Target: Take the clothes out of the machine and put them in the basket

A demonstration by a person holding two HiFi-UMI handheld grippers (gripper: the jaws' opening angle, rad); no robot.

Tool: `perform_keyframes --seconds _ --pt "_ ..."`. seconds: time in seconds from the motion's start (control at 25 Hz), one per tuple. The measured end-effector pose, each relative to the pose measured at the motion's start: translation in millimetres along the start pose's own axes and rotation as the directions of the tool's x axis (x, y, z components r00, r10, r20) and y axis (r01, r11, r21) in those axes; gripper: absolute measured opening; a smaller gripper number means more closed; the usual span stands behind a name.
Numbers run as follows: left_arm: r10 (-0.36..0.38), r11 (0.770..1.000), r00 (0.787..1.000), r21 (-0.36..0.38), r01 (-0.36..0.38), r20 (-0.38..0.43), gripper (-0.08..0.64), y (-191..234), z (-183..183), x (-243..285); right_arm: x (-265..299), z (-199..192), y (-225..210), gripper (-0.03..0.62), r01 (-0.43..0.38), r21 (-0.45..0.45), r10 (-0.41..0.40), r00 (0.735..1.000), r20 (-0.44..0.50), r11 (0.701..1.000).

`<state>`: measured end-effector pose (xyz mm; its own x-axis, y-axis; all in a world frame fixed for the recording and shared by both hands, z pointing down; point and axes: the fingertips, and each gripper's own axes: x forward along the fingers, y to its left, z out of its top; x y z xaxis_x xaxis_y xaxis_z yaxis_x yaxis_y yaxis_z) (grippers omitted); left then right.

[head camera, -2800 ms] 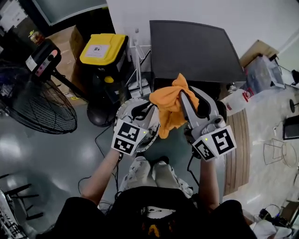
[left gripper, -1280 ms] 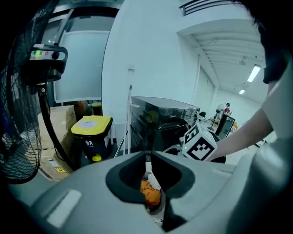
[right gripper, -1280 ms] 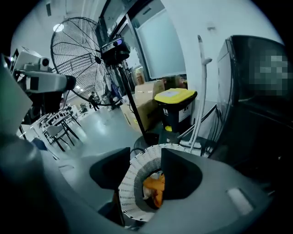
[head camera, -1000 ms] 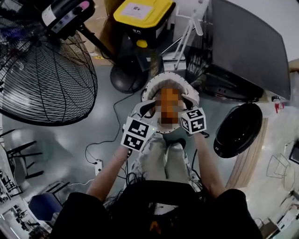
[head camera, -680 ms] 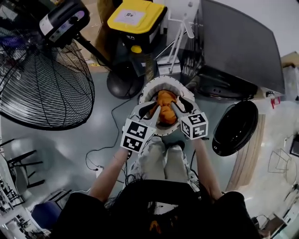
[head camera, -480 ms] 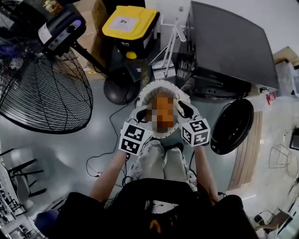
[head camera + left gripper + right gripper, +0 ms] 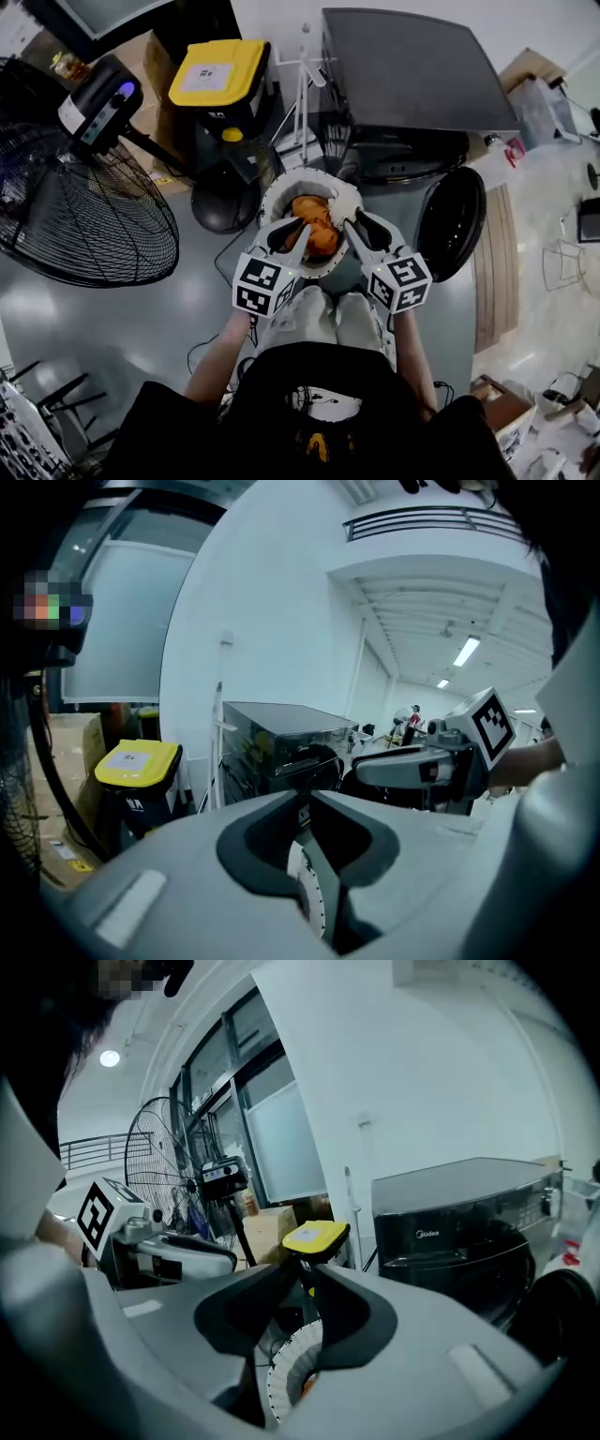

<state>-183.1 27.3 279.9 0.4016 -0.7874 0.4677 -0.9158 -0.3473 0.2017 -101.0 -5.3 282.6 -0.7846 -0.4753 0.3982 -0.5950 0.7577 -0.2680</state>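
The orange cloth (image 7: 314,225) lies bunched in the round white basket (image 7: 277,195) on the floor, in front of the black washing machine (image 7: 412,80). The machine's door (image 7: 450,220) hangs open. My left gripper (image 7: 302,226) hovers over the basket's near left rim with its tips together and empty. My right gripper (image 7: 347,221) is over the near right rim. Its jaws have just been closing, a thin gap is left, and nothing is between them. The basket rim (image 7: 286,1363) shows below the right gripper (image 7: 307,1269). The left gripper (image 7: 307,797) looks toward the machine.
A big floor fan (image 7: 84,216) stands at the left. A yellow-lidded bin (image 7: 220,84) and a white stand (image 7: 305,84) sit beside the machine. Cables trail on the grey floor (image 7: 216,272). The person's legs (image 7: 328,319) are just behind the basket.
The orange cloth, earlier held up between both grippers, now lies loose in the basket. Both grippers have lifted off it, the right one farther.
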Motion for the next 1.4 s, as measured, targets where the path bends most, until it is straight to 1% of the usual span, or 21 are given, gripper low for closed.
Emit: perform_keyframes --seconds 0.16,0.28,0.4,0.64,0.84,1.04,1.28,1.4 --pt "-0.056 0.998 0.998 0.012 0.056 0.004 0.038 -21 1 -3 -32 6 5 0.117 0.040 0.024 -0.041 0.998 0.037 0.999" --pt "-0.084 0.996 0.996 0.004 0.084 0.007 0.038 -37 1 -4 -53 6 6 0.114 0.065 0.053 -0.067 0.996 0.056 0.997" --pt "-0.116 0.993 0.993 0.004 0.116 0.012 0.038 -58 2 -5 -76 5 6 0.109 0.090 0.060 -0.094 0.993 0.069 0.994" --pt "-0.166 0.985 0.985 0.043 0.165 0.035 0.038 -112 10 -9 -129 4 7 0.098 0.108 0.089 -0.118 0.985 0.123 0.990" --pt "-0.181 0.983 0.981 0.051 0.178 0.063 0.038 -165 10 -26 -181 -7 17 0.095 0.109 0.075 -0.119 0.983 0.143 0.991" --pt "-0.185 0.982 0.979 0.050 0.181 0.084 0.038 -224 0 -48 -242 -23 28 0.084 0.108 0.066 -0.118 0.977 0.176 0.992" --pt "-0.195 0.980 0.975 0.070 0.188 0.110 0.038 -290 -15 -81 -306 -45 48 0.060 0.100 0.045 -0.108 0.972 0.207 0.994" --pt "-0.194 0.979 0.974 0.086 0.185 0.121 0.038 -317 -22 -98 -332 -57 58 0.034 0.099 0.029 -0.103 0.971 0.218 0.995"
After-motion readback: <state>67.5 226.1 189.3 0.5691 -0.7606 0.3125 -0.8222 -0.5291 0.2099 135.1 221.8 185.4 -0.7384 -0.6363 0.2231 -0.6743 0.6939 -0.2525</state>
